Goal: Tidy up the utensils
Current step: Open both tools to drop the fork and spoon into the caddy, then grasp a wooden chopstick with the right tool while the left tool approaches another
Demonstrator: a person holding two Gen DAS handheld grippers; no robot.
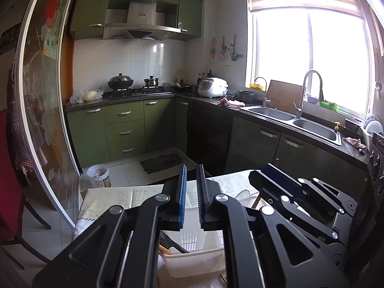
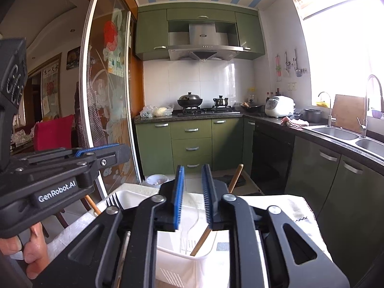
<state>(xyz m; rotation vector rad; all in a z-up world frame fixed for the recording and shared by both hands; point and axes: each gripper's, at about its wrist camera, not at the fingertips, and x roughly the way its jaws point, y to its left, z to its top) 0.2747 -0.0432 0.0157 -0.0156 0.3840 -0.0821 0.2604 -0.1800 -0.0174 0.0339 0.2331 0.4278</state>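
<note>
Much of the white basket [image 2: 192, 264] is hidden: in both wrist views the black linkage of the camera's own tool covers its sides, so only part of the slotted wall and rim shows, and its far end is cut off. The basket sits on a worktop [image 1: 115, 199] covered with a pale cloth. Inside the basket, a wooden handle [image 2: 234, 177] leans up and out past the rim, its lower end lost behind the right hand-held gripper [image 2: 193, 196]; what kind of utensil it belongs to cannot be told. A clear plastic utensil [image 2: 192, 218] lies in the basket, faint and hard to make out. Beyond the basket's left edge, fork tines [image 2: 112, 202] poke up, with another wooden handle [image 2: 92, 204] beside them, both partly covered. The right hand-held gripper hangs above the basket with its blue pads a narrow gap apart and nothing between them. The left hand-held gripper [image 1: 192, 196] is likewise above the basket, its pads narrowly parted and empty. On the left tool's side, seen from the right wrist, white lettering reads "GenRobot.AI" [image 2: 56, 190]. The small logo on the range hood [image 2: 202, 34], well behind the basket, is too small to read.
</note>
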